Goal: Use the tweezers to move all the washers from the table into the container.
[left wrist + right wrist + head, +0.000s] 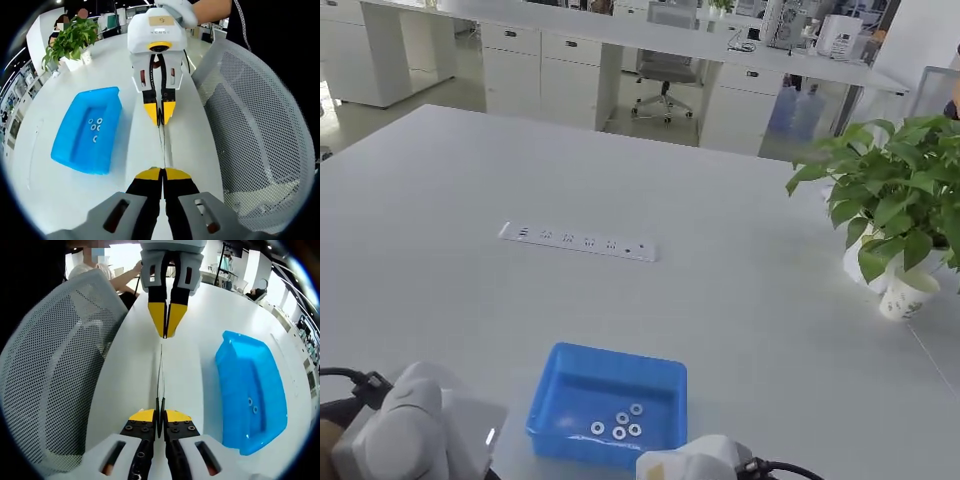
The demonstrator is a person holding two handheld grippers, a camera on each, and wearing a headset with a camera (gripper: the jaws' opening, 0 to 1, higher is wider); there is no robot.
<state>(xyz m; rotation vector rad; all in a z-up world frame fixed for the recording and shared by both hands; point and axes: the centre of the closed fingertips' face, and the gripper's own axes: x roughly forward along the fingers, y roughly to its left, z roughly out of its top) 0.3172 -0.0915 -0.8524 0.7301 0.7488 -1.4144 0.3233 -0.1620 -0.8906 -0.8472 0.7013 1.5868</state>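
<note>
Blue plastic container (620,356) sits on the white table (720,300) near the front edge, and five washers (622,418) lie in it, clustered toward its near right corner. I can make out no washer on the tabletop around it.

One pair of black tweezers (160,380) is clamped by its rear end between the closed jaws of the right gripper (159,416), and its thin tips point straight at the left gripper (162,173). The left gripper's jaws are pressed together with nothing between them; in the right gripper view the tweezer tips end just short of them. Both grippers hover beside the container, over the table edge.

One power strip (578,242) lies further back, one potted plant (895,200) stands at the right, and one white mesh chair (55,365) is at the table edge.
</note>
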